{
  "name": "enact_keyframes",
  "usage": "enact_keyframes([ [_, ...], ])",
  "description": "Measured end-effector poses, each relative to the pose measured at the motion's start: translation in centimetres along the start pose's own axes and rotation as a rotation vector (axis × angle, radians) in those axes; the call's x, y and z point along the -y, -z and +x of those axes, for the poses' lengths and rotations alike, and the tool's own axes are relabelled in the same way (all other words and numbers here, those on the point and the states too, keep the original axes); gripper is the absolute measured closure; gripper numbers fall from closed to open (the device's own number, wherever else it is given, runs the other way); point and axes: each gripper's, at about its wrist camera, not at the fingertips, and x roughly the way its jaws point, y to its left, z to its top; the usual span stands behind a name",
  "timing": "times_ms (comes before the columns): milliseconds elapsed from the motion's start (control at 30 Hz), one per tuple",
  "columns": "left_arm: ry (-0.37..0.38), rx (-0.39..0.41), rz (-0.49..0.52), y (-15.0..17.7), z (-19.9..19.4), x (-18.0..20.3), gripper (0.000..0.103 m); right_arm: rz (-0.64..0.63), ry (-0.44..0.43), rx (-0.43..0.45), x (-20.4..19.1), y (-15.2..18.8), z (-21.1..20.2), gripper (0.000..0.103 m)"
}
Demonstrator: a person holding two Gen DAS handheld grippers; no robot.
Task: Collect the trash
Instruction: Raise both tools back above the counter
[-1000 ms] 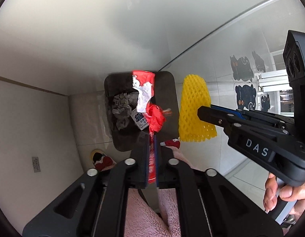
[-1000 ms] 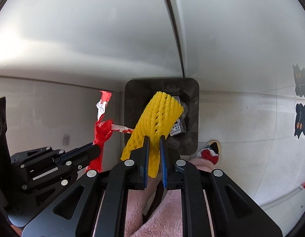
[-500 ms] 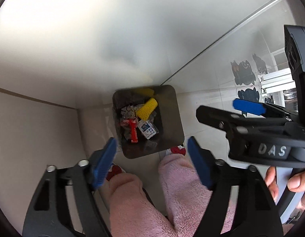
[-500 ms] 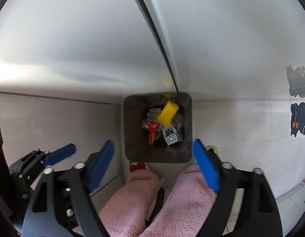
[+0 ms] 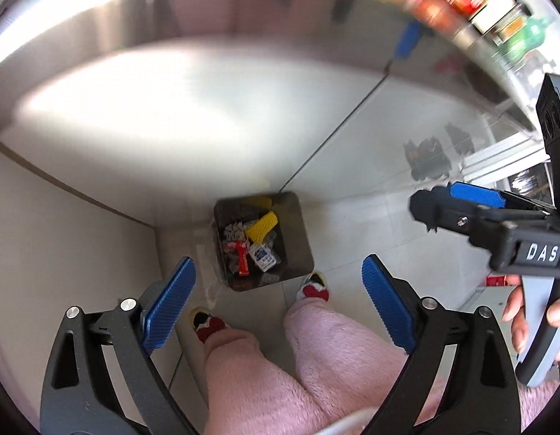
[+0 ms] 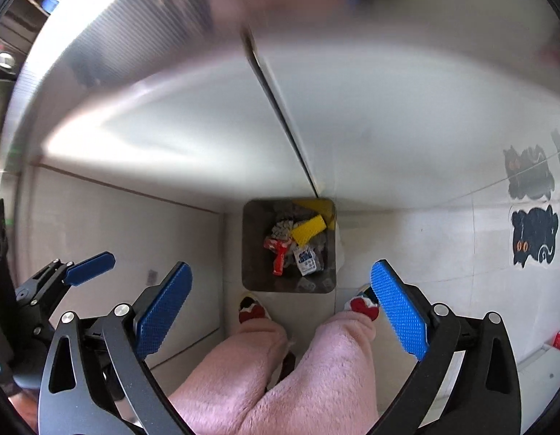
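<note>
A dark bin (image 5: 298, 239) (image 6: 251, 246) stands on the floor in a corner, far below both grippers. Inside it lie a yellow foam net (image 5: 263, 226) (image 6: 309, 230), a red wrapper (image 5: 242, 259) (image 6: 280, 253), a white-and-blue packet (image 5: 263, 255) (image 6: 305, 259) and grey crumpled scraps. My left gripper (image 5: 278, 266) points down over the bin, its jaws opening wide with nothing between them. My right gripper (image 6: 280, 268) does the same, jaws opening and empty. Each gripper shows at the edge of the other's view, the right one (image 5: 457, 199) and the left one (image 6: 88, 264).
A person's legs in pink fleece trousers (image 6: 316, 362) and red-and-white slippers (image 5: 312, 290) stand just in front of the bin. White panels rise behind it. Black cat stickers (image 6: 533, 235) mark the tiles at right. Blurred shelves with bottles (image 5: 497, 7) sit at the upper right.
Both grippers opened and let go: the red wrapper and the yellow net fell into the bin. Both hands then rose, so the bin looks smaller and farther.
</note>
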Motion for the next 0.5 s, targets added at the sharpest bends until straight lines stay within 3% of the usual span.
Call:
enact_keyframes([
  [233, 0.063, 0.095, -0.026, -1.5, -7.3, -0.4, 0.009, 0.014, -0.002, 0.125, 0.3, -0.7, -8.3, 0.004],
  [500, 0.058, 0.204, 0.035, -6.3, -13.0, 0.2, 0.008, 0.005, 0.022, 0.235, 0.1, -4.2, -12.9, 0.003],
])
